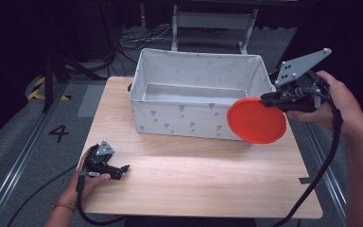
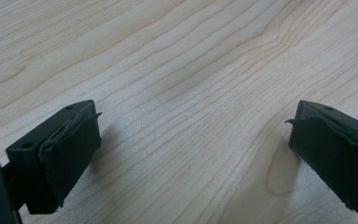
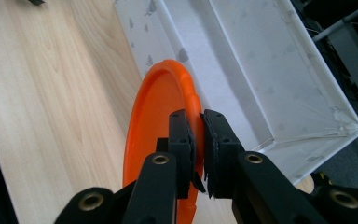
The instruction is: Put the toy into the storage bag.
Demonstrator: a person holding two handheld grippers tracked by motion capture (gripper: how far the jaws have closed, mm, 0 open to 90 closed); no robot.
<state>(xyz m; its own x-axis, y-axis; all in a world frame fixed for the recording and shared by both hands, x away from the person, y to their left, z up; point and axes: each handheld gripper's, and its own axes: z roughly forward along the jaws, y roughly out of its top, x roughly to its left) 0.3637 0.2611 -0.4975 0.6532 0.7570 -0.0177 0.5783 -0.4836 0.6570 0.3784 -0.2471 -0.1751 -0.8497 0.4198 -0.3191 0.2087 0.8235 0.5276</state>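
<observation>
A: The wooden table carries a white bin. Why is the plate edge-on?

B: The right gripper has pinched its rim, jaws nearly together, so it hangs just beside the bin, likely to tip in. The left gripper rests wide apart, holding nothing, well clear.

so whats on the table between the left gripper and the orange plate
Nothing: in the high view, only bare wood table lies between the left gripper and the orange plate.
</observation>
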